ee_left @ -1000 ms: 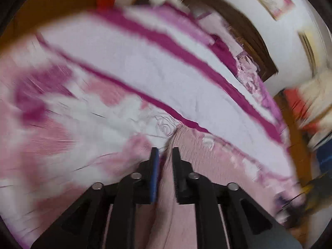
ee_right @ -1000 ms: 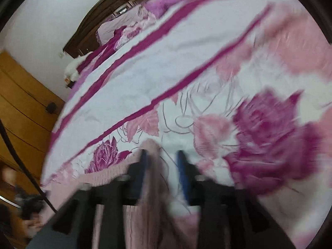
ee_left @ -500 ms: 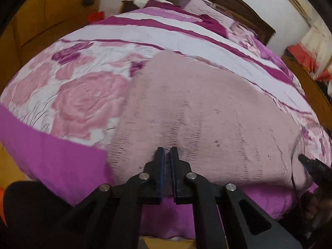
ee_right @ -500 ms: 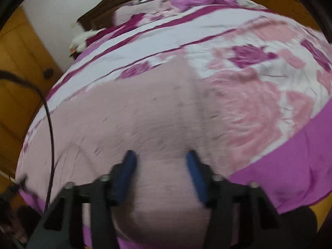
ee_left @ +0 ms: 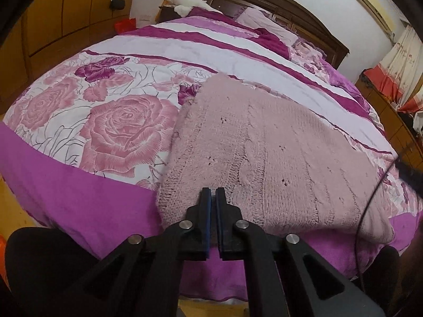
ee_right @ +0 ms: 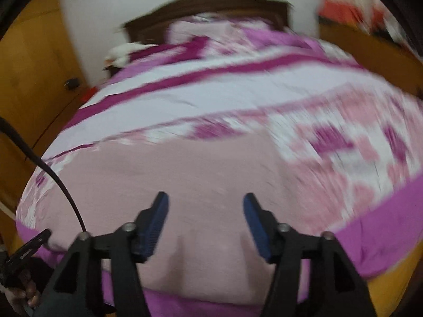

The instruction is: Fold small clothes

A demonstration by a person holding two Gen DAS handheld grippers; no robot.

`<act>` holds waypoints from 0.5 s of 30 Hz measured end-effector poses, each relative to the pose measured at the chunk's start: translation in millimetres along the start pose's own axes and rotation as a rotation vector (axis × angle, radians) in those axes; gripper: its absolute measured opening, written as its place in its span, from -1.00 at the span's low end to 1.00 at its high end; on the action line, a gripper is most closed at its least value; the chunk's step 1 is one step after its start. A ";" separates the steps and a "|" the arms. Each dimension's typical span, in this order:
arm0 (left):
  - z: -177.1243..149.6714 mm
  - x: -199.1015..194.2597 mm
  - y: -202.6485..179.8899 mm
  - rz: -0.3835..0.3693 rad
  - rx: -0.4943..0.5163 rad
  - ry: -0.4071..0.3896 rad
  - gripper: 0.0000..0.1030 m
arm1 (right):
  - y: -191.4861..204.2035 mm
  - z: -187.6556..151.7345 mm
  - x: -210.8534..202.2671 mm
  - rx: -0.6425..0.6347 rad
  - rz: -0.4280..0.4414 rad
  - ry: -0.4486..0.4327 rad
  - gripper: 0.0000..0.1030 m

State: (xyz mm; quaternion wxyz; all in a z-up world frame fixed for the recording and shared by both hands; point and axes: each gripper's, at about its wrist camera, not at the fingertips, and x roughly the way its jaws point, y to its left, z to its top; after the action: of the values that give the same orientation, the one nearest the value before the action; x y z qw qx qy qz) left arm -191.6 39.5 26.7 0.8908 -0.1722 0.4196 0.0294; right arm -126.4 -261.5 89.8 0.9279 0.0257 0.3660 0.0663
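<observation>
A pink knitted garment (ee_left: 264,153) lies spread flat on the floral bedspread (ee_left: 111,121), its near edge at the foot of the bed. My left gripper (ee_left: 213,194) is shut, its tips over the garment's near left edge; whether any knit is pinched between them I cannot tell. My right gripper (ee_right: 206,203) is open and empty, its blue pads wide apart above the garment (ee_right: 185,174), which is blurred in the right wrist view. Part of the right gripper (ee_left: 408,174) and its cable show at the right edge of the left wrist view.
The bed fills both views, with a dark wooden headboard (ee_left: 277,5) and pillows (ee_left: 264,23) at the far end. Wooden wardrobes (ee_left: 66,13) stand to the left. A wooden cabinet (ee_left: 391,116) with cloth on it stands to the right.
Both grippers pulled back from the far part of the bed to its foot, laying the garment flat. The right gripper opened wide and let go of the garment. The left stayed shut.
</observation>
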 end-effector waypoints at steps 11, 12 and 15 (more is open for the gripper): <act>-20.3 -18.7 45.8 -0.278 -0.372 -0.063 -0.96 | 189.0 46.9 46.7 -0.318 0.213 0.213 0.65; -25.7 -20.1 51.5 -0.327 -0.430 -0.080 -0.78 | 200.6 47.3 52.1 -0.331 0.218 0.233 0.65; -27.9 -12.1 57.2 -0.396 -0.464 -0.057 -0.75 | 222.1 49.7 72.4 -0.321 0.239 0.307 0.66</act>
State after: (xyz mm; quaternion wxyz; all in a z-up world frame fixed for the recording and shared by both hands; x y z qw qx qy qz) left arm -231.3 85.1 3.3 0.8274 -0.4485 0.3349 -0.0448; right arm -63.3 -31.3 98.5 0.8391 -0.0893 0.4819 0.2361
